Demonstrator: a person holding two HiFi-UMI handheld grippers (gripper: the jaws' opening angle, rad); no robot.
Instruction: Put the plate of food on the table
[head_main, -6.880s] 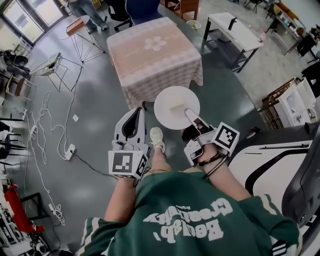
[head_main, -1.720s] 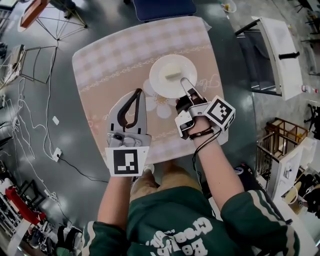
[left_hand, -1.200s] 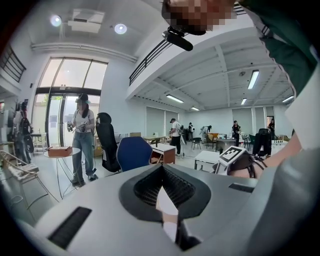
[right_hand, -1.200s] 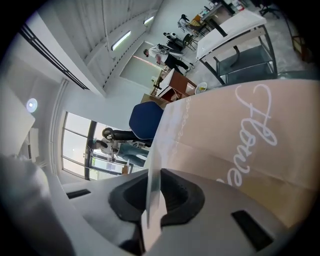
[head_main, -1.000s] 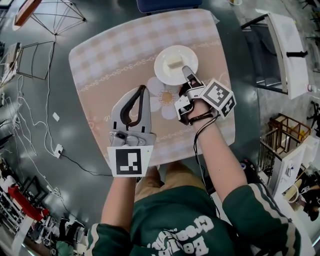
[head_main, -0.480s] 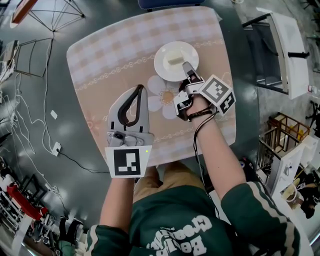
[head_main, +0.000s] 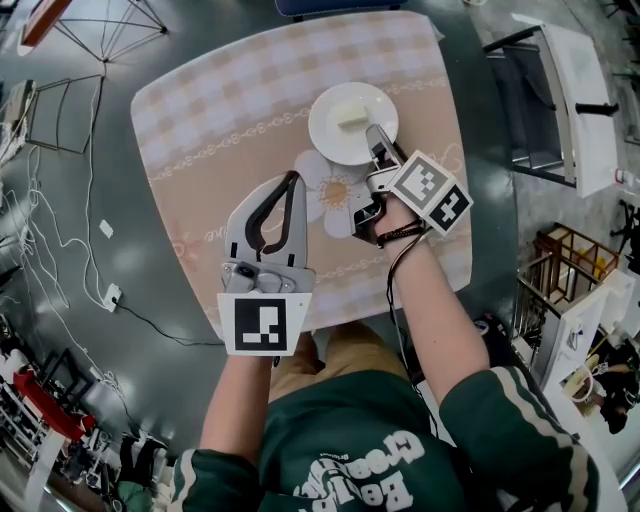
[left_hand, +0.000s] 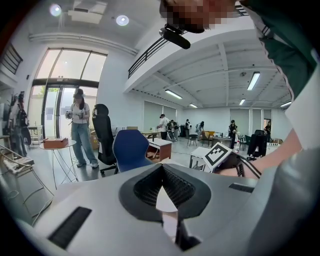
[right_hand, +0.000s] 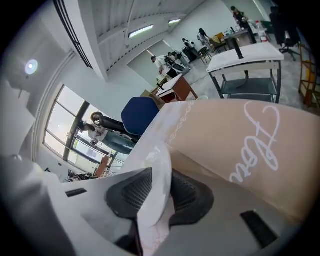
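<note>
A white plate (head_main: 350, 125) with a pale piece of food (head_main: 351, 113) rests on the far right part of the beige checked tablecloth (head_main: 220, 110). My right gripper (head_main: 375, 137) reaches the plate's near rim. In the right gripper view the plate's rim (right_hand: 159, 170) stands between the two dark pads, which have just been opening and look slack around it. The plate lies flat on the cloth (right_hand: 240, 145). My left gripper (head_main: 291, 180) hovers over the table's near middle with its tips together and nothing in it; its own view shows the jaws (left_hand: 162, 167) closed.
A blue chair (head_main: 340, 6) stands at the table's far side. A white bench (head_main: 575, 90) is to the right, a wire stand (head_main: 60, 115) and floor cables (head_main: 60, 230) to the left. People and desks fill the room's far end (left_hand: 170, 127).
The right gripper has rolled at the plate's rim and its jaws have spread. The plate stays put on the table. The left gripper has edged slightly right.
</note>
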